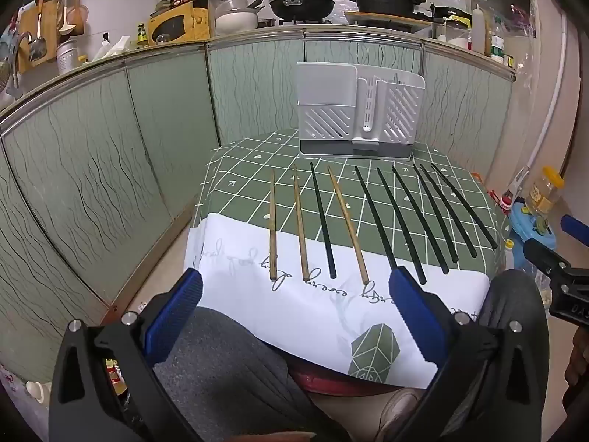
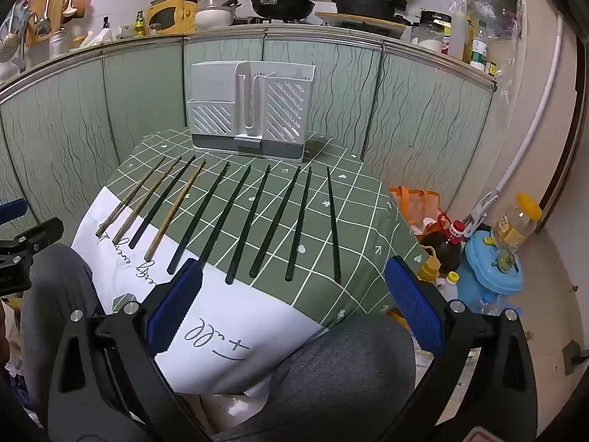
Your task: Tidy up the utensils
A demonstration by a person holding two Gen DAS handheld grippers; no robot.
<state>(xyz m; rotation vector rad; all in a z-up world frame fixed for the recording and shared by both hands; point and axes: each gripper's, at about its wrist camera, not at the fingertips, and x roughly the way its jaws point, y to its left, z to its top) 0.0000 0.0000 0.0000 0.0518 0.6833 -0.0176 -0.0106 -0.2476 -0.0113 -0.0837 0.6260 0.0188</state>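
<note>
Chopsticks (image 1: pixel 397 217) before white holder (image 1: pixel 359 110)

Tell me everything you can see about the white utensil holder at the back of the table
The holder looks like pale grey-white plastic on a darker grey base. It stands upright at the far end of the table, on the green checked cloth, just before the green cabinet doors. It has two front compartments with slanted drain slots, the left lower than the right, and a narrow slotted upright strip between them. A taller back wall rises behind. Nothing shows clearly inside. Only the cloth touches it; the chopsticks lie apart in front.
</note>
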